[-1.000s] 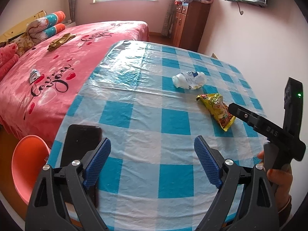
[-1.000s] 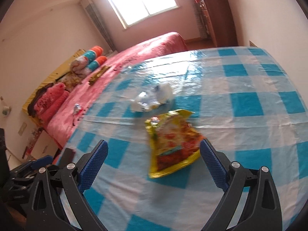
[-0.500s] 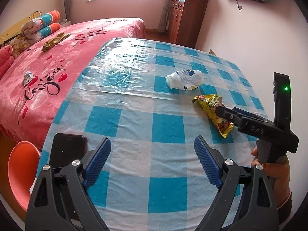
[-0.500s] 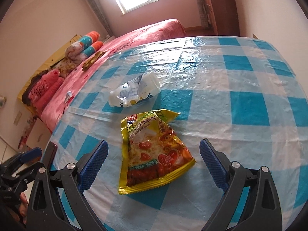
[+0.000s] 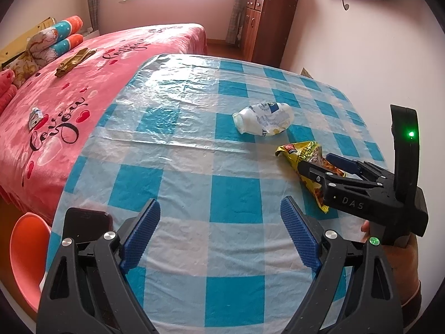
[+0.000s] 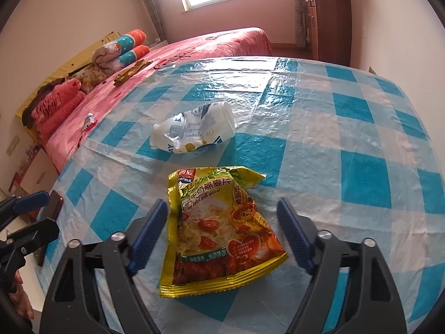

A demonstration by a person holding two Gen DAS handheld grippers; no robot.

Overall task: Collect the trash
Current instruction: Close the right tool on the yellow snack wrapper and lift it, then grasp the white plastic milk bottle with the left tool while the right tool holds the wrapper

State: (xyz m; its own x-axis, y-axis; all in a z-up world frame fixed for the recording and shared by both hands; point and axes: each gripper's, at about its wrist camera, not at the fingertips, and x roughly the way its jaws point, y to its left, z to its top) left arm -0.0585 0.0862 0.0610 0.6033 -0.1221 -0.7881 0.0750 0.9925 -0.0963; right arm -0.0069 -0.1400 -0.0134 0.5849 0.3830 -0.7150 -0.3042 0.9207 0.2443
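A yellow snack bag (image 6: 219,222) lies flat on the blue-and-white checked table (image 6: 347,139). My right gripper (image 6: 222,232) is open, its fingers on either side of the bag, low over it. In the left wrist view the bag (image 5: 303,156) is partly hidden by the right gripper (image 5: 319,164). A crushed white plastic bottle (image 6: 194,130) lies on its side beyond the bag; it also shows in the left wrist view (image 5: 264,118). My left gripper (image 5: 219,236) is open and empty above the table's near part.
A dark phone (image 5: 86,224) lies on the table's left near corner. An orange chair (image 5: 26,253) stands below that edge. A pink bed (image 5: 83,83) runs along the table's left side. A wooden cabinet (image 5: 267,25) stands at the back.
My right gripper has moved forward and down, so the snack bag now lies between its open fingers. My left gripper has shifted slightly; the phone appears farther left.
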